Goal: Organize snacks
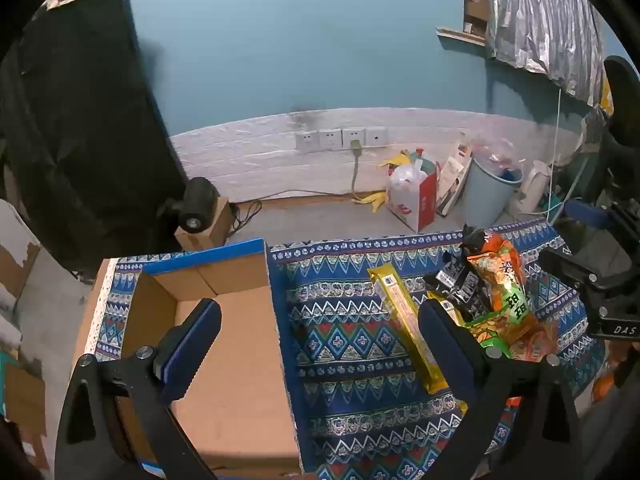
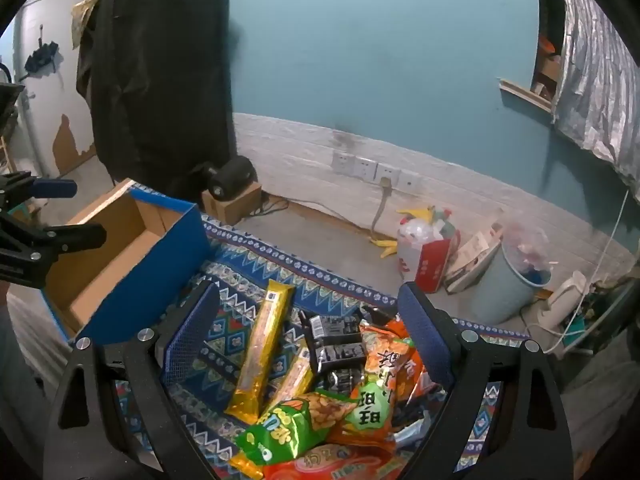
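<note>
Surface: tabletop under blue patterned cloth (image 1: 340, 320), teal wall behind.
Box: open blue-sided cardboard box (image 2: 120, 248) at left, empty.
Snacks: pile of foil snack packets (image 2: 320, 392) on cloth, right of box.
Left gripper (image 1: 320, 336): fingers apart, holding nothing, straddling the box's right wall.
Right gripper (image 2: 308, 344): fingers apart, above pile.

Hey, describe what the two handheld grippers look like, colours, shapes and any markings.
Both match. The left gripper and right gripper each have a black plastic frame with triangular cut-outs, round silver bolt heads, and jaws faced with blue textured pads. Seen from the left wrist view, the right gripper's black body carries white lettering reading DAS. No cables, sleeves or hands are clearly visible.
</note>
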Demonstrator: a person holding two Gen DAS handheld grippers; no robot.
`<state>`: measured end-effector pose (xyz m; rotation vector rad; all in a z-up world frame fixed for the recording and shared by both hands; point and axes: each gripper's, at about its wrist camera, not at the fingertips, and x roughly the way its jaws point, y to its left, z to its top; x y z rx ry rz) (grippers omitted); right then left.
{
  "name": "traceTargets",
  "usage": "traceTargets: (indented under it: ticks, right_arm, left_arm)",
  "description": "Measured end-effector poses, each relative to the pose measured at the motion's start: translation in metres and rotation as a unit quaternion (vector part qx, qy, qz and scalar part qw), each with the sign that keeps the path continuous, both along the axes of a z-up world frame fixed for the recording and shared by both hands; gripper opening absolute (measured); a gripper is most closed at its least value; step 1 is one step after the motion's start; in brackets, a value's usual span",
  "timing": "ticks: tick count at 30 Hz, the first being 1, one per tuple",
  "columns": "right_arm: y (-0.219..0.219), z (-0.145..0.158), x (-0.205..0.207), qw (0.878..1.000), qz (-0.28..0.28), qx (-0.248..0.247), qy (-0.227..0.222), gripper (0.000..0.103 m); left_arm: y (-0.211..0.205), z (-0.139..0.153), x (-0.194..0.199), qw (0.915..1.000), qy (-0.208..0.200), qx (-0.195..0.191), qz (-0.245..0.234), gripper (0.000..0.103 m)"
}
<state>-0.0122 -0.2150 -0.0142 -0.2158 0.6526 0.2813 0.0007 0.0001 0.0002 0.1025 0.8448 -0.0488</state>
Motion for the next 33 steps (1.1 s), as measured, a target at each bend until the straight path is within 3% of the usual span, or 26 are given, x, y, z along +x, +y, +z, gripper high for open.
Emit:
traceTargets:
  ticks: [33]
  right_arm:
    - [-0.0034, -0.0033, -0.0029, 1.0, -0.005, -0.004, 0.003, 0.089]
  left_arm:
    - [-0.0018, -0.0018, -0.0029, 1.0, 0.0, -0.003, 0.002, 0.1]
